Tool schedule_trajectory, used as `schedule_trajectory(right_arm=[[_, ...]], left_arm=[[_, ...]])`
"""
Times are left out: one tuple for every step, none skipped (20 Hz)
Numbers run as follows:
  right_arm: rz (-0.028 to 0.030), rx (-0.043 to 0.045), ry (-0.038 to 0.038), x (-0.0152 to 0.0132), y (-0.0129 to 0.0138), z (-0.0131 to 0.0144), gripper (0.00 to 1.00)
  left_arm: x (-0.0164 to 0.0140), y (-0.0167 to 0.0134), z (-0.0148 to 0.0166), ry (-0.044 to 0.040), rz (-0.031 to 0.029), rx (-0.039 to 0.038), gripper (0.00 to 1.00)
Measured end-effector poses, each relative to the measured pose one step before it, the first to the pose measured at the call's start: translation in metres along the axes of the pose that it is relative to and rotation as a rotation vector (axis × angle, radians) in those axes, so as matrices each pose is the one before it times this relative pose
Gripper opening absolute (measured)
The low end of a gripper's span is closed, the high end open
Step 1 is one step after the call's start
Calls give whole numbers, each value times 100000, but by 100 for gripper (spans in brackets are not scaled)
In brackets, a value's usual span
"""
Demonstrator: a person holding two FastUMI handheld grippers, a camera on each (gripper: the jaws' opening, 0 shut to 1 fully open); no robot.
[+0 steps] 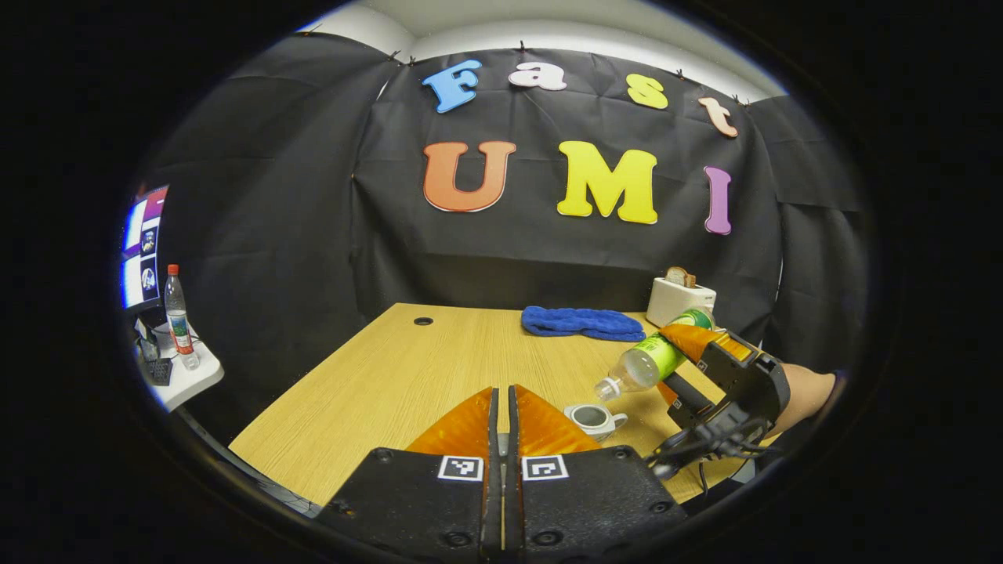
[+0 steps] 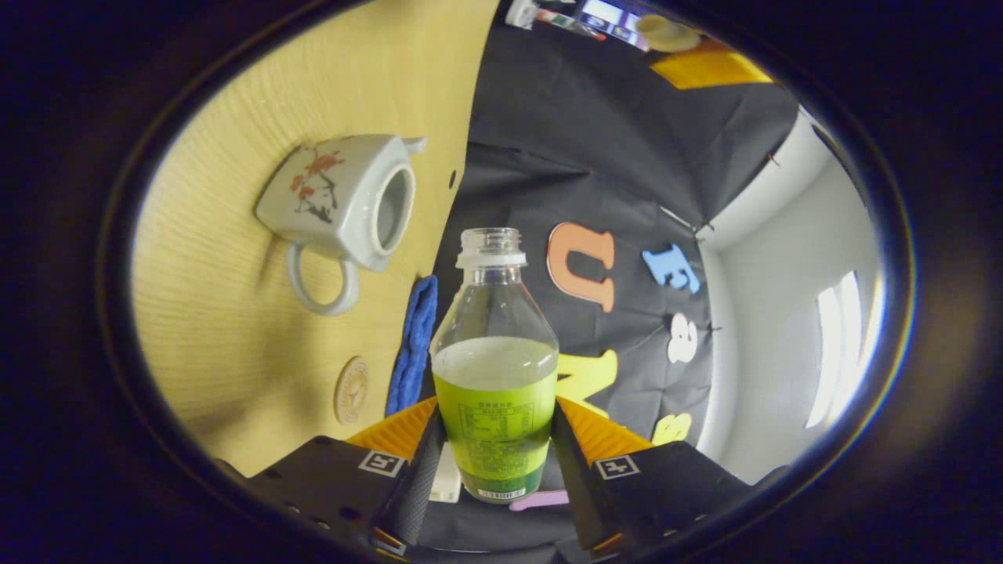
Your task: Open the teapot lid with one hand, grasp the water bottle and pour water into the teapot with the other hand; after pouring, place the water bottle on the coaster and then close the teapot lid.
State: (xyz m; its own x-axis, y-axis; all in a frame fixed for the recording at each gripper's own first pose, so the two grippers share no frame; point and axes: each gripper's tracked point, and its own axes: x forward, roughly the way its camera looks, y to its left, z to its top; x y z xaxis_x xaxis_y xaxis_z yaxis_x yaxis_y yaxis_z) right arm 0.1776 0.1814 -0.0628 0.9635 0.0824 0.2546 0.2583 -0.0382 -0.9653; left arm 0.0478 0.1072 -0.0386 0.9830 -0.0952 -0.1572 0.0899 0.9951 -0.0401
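From my left gripper view, a small side stand at the far left carries a capped clear bottle (image 1: 179,317) with a red cap. My left tongs (image 1: 504,407) sit low over the near edge of the table (image 1: 376,376), their fingers pressed together; I can't tell whether anything thin is pinched between them. Just right of them stands the teapot (image 1: 593,419), lid off, its mouth open upward; I can't make out any water inside. Above and right of it, the right tongs (image 1: 689,345) hold the water bottle (image 1: 654,360) tilted, open neck pointing down toward the teapot, not touching it. Along the far edge lie a blue cloth (image 1: 581,322) and, toward the far right corner, a white toaster (image 1: 680,301) with a slice of bread in it.

In my right gripper view, the teapot (image 2: 345,204) shows its flower pattern, handle and open mouth. The round coaster (image 2: 352,390) lies bare nearby, beside the blue cloth (image 2: 413,345). My right tongs (image 2: 494,439) clamp the water bottle (image 2: 495,368) by its green label; it is uncapped and holds liquid to about the label's top edge.
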Motion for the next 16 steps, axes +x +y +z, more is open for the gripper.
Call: schedule_trajectory(right_arm=[[3639,8986,713,20,619,-372,72],[4242,10408,511,79,667,-496,72],[3586,11414,1072,37,309,-408,73],[2853,10594,2220,173,29,-451,75],[2835,9983,1659,313,-143,-524,75],[896,9583,2735,716,-886,-845,75],[2021,9322,2517,665,-522,-663,73],[1964,7964,2355,930,-221,-661,75],[365,7027,2029,964,-877,-360,75],[-315,6494,1919,948,-1078,-179,75],[-13,8477,856,929,-910,120,75],[1076,9891,698,977,-603,215,75],[1890,11359,954,853,-205,236,73],[2330,10869,513,870,24,157,73],[686,8956,1191,983,299,70,73],[47,6161,1614,710,-79,-675,74]], left_arm=[[19,282,-200,252,1134,241,4],[158,257,-184,581,936,51,4],[101,-31,-180,512,238,-99,4],[43,-241,-64,250,-113,42,4],[120,-122,75,-240,96,-56,4],[-94,-137,297,-820,-161,-36,4],[-183,-254,357,-1141,-682,-236,4],[-230,-305,414,-1296,-743,-438,4],[-159,-34,275,-880,18,-157,4],[-201,-97,330,-992,645,465,4],[-185,-116,222,-823,223,486,4],[-150,-211,207,-675,-162,510,4],[-8,-194,229,-391,-71,696,4],[-15,-158,80,-206,60,797,4],[-81,-159,-120,4,-88,1162,4],[-10,-35,36,-192,188,1038,4]])
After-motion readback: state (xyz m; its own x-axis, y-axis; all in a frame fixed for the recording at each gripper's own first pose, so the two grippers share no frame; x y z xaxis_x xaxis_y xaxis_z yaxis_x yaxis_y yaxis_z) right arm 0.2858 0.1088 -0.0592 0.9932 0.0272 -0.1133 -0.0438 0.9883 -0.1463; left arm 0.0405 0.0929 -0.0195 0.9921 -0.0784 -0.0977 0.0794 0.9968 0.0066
